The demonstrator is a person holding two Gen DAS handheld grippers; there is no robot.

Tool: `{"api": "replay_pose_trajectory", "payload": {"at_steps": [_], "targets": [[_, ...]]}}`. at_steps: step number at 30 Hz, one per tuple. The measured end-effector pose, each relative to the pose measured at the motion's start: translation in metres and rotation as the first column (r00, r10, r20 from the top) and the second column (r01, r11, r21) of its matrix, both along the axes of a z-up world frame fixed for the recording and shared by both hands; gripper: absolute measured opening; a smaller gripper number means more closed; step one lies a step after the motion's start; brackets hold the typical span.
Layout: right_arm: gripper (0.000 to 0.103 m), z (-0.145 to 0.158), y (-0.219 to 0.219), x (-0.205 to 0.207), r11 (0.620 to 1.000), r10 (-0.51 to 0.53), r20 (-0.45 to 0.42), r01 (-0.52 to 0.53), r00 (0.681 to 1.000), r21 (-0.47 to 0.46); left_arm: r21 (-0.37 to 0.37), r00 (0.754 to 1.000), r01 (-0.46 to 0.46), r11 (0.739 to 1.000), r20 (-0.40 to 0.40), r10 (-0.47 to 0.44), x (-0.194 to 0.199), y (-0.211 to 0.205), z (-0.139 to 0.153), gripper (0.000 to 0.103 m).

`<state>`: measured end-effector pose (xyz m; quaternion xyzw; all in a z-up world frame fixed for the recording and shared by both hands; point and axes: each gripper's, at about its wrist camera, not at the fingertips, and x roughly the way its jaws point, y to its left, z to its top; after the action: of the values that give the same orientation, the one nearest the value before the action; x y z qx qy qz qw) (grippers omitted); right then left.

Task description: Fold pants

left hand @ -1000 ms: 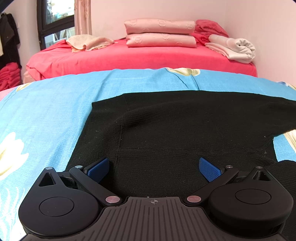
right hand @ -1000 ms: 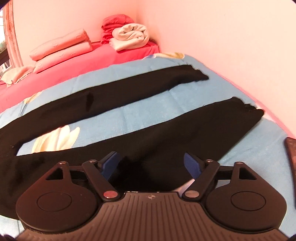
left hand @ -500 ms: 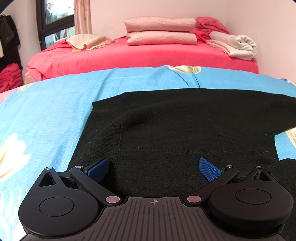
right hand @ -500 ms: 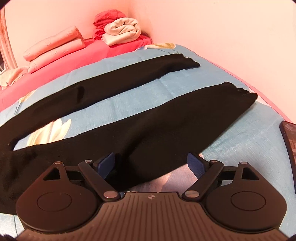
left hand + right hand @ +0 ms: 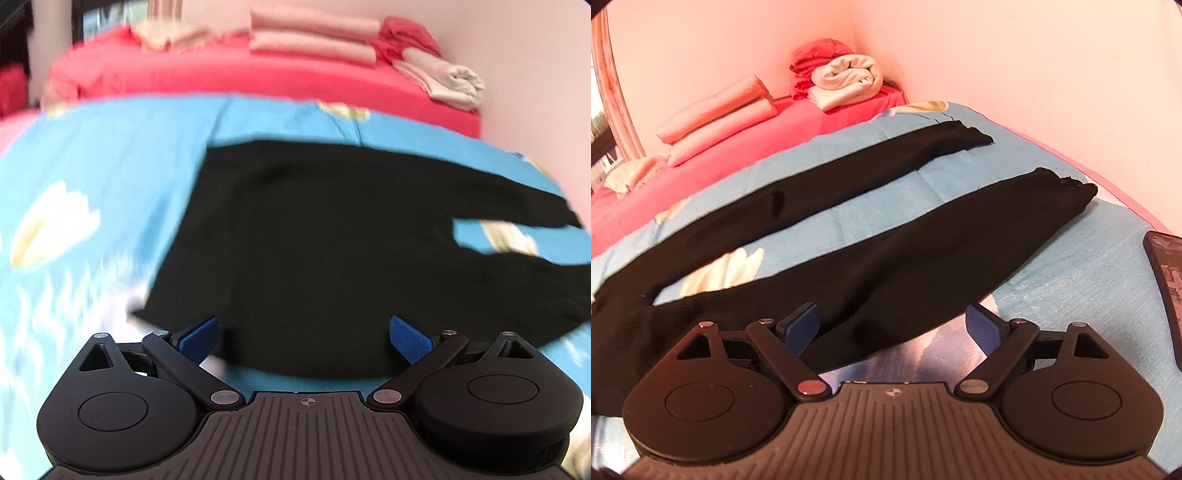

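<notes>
Black knit pants (image 5: 332,236) lie flat, legs apart, on the blue floral bedspread (image 5: 110,177). Left gripper (image 5: 304,334) hangs wide open over the waist, right gripper (image 5: 892,325) wide open over the near leg. Looks like pre-fold lineup; next up, pinching an edge.

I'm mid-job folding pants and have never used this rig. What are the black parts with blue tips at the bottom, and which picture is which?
Those are hand-held grippers, one in each of a person's hands, each with a camera looking along its fingers. One picture is from the left gripper, open above the waist end of the black pants; that picture is blurred. The other is from the right gripper, open above the nearer of the two legs. The pants lie spread on a blue flowered quilt. Nothing is held. A dark phone-like object lies at the right edge.
</notes>
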<state>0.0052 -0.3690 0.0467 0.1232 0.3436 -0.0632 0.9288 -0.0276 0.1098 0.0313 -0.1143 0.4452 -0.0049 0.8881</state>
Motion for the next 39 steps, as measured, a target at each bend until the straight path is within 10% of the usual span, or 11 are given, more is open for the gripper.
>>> {"api": "replay_pose_trajectory", "payload": {"at_steps": [6, 22, 24, 27, 39], "targets": [[0.089, 0.002, -0.030, -0.004, 0.985, -0.098, 0.024, 0.094, 0.995, 0.143, -0.274, 0.992, -0.047, 0.961, -0.127, 0.012, -0.017, 0.016, -0.023, 0.103], [0.058, -0.037, -0.080, 0.015, 0.906, -0.184, 0.056, 0.147, 0.981, 0.397, -0.542, 0.969, -0.191, 0.819, 0.029, 0.246, -0.002, 0.045, -0.045, 0.103], [0.037, -0.040, -0.081, 0.015, 0.907, -0.197, 0.063, 0.158, 0.978, 0.390, -0.549, 0.962, -0.214, 0.808, 0.024, 0.271, -0.007, 0.050, -0.046, 0.103], [0.012, -0.043, -0.081, 0.015, 0.914, -0.215, 0.050, 0.184, 0.975, 0.361, -0.514, 0.956, -0.245, 0.822, 0.011, 0.292, -0.007, 0.054, -0.045, 0.101], [0.008, 0.011, -0.075, 0.054, 0.947, -0.105, 0.182, 0.042, 0.978, 0.320, -0.383, 0.939, -0.124, 0.915, 0.253, 0.234, 0.021, 0.051, 0.024, 0.090]]}}
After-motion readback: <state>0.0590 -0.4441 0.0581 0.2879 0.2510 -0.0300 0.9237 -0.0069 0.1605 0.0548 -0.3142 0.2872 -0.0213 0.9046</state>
